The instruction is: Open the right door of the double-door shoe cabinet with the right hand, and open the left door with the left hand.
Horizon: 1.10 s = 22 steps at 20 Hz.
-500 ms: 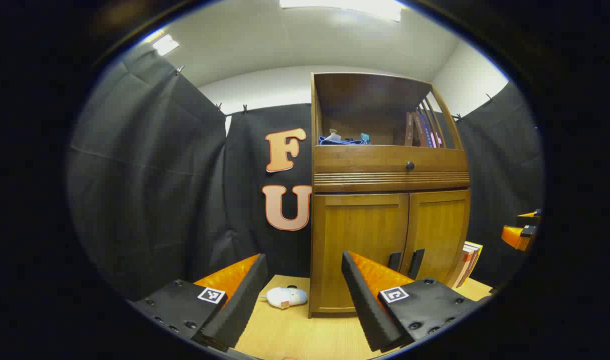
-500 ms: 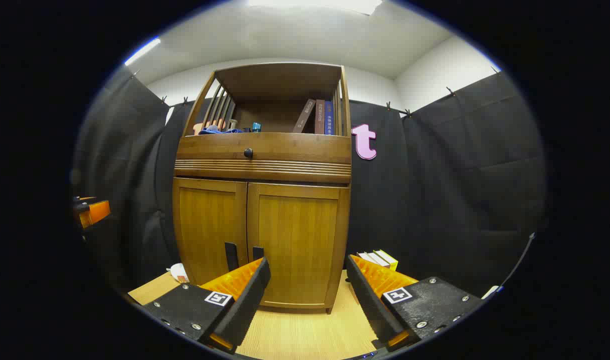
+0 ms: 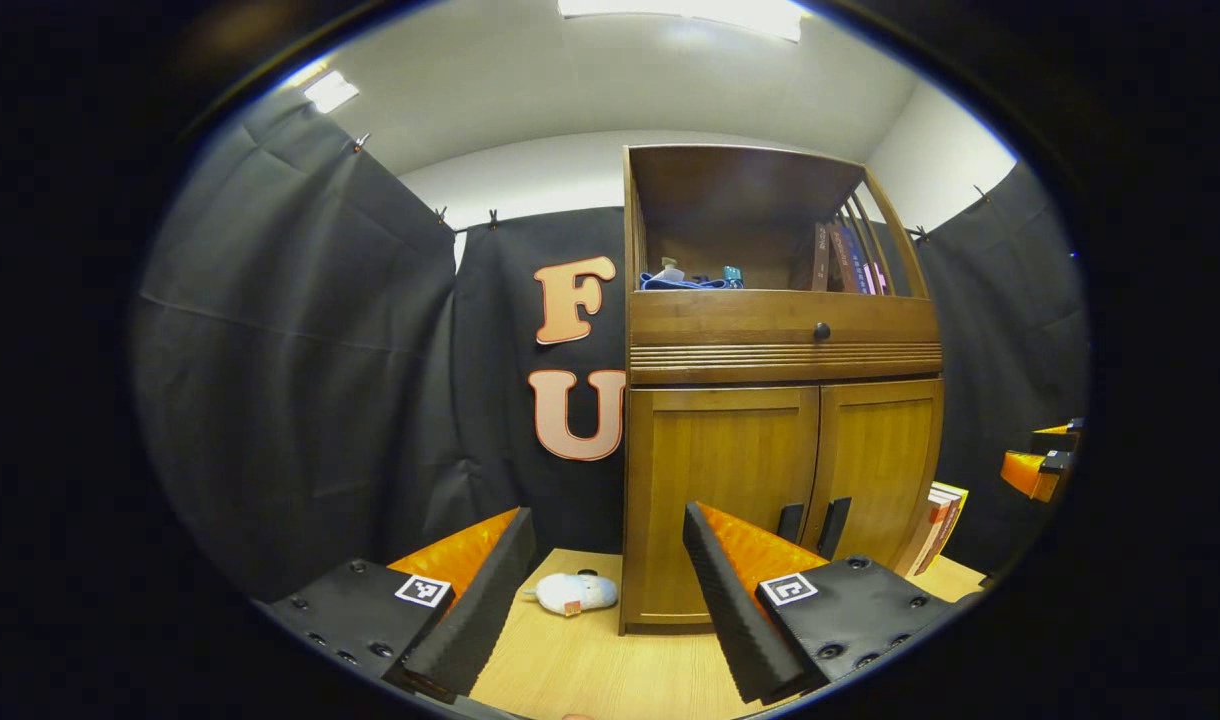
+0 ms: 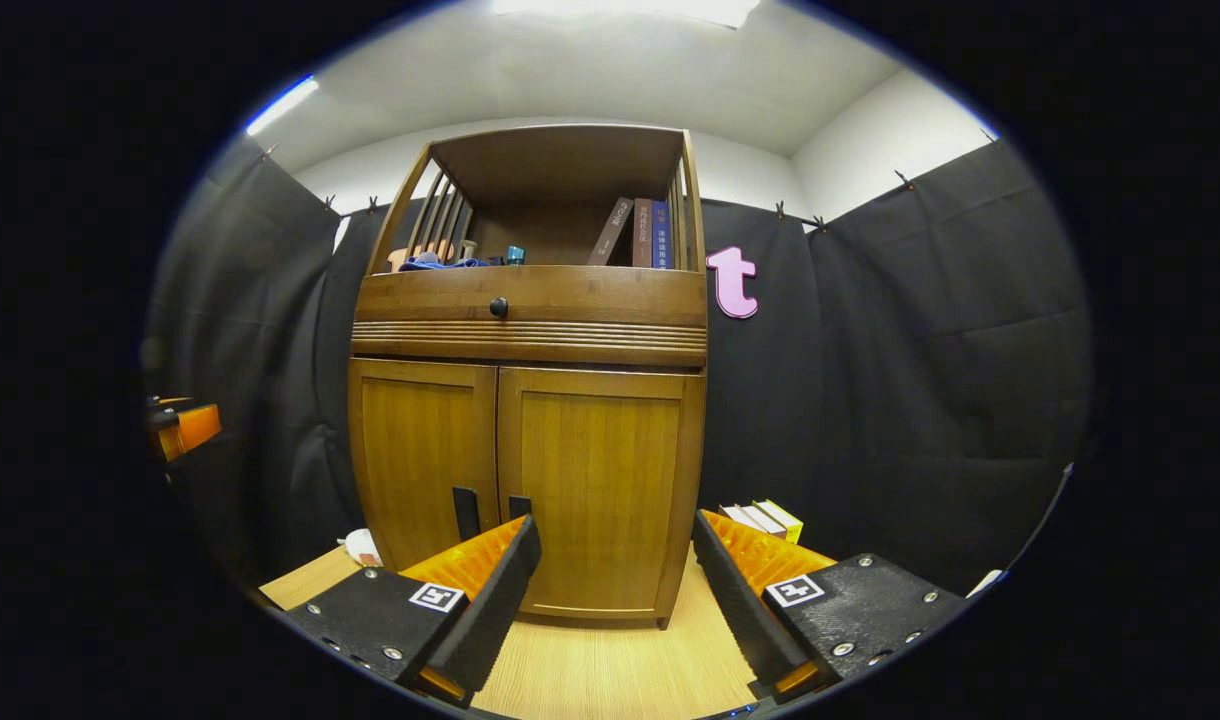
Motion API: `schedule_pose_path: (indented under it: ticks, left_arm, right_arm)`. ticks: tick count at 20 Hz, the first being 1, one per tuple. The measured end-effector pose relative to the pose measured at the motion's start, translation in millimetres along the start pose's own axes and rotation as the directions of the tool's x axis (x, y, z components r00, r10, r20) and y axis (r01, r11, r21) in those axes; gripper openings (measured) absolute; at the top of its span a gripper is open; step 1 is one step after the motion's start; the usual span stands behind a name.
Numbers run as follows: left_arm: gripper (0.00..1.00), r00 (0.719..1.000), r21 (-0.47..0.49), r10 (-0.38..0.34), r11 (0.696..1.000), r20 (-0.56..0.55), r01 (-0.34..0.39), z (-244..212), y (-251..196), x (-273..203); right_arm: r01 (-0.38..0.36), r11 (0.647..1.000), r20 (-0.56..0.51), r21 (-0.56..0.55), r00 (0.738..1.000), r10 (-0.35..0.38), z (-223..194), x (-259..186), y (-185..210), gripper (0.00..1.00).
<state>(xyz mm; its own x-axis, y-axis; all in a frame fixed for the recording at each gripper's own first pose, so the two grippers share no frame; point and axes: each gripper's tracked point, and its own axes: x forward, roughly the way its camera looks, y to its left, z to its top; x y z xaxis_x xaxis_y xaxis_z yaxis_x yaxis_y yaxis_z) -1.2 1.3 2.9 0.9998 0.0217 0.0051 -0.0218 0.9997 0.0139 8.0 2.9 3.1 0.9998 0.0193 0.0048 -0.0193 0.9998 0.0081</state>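
A wooden shoe cabinet stands on the table with both doors closed. Its left door and right door each carry a dark handle near the middle seam: left handle, right handle. In the left gripper view the same doors and handles appear to the right of centre. My left gripper is open, short of the cabinet's left corner. My right gripper is open too, facing the right door with a gap between. The other gripper peeks in at each view's edge.
Above the doors is a drawer with a round knob and an open shelf holding books and small items. A white plush toy lies on the table left of the cabinet. Books lean against its right side.
Both grippers have crept slightly closer to the cabinet; the doors stay closed and both grippers stay open.
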Motion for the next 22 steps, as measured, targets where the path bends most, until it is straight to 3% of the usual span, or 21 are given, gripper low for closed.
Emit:
schedule_pose_path:
  ticks: [8,10,11,12,14,22]
  left_arm:
    - [0.94,1.0,0.005,-0.012,1.0,0.018,0.012,5,-13,5]
    - [1.0,1.0,0.008,-0.009,1.0,0.022,0.009,7,-16,8]
    - [1.0,1.0,0.006,-0.008,1.0,0.02,0.008,6,-16,7]
    - [0.93,1.0,0.001,-0.007,1.0,0.016,0.007,4,-15,8]
    - [0.93,1.0,-0.003,-0.009,1.0,0.007,0.009,0,-17,10]
    - [0.93,1.0,0.004,0.005,1.0,-0.007,-0.005,-7,-10,13]
  right_arm:
    - [-0.017,1.0,-0.004,-0.002,1.0,0.017,-3,6,3,0.94]
    - [-0.02,1.0,-0.005,0.004,1.0,0.02,-4,8,1,0.94]
    - [-0.022,1.0,-0.007,0.006,1.0,0.022,-4,9,0,0.94]
    - [-0.022,1.0,-0.01,0.006,1.0,0.022,-6,10,0,0.94]
    - [-0.024,1.0,-0.019,0.001,1.0,0.024,-10,15,2,0.98]
    - [-0.089,0.995,-0.045,0.036,0.995,0.091,-47,70,48,0.94]
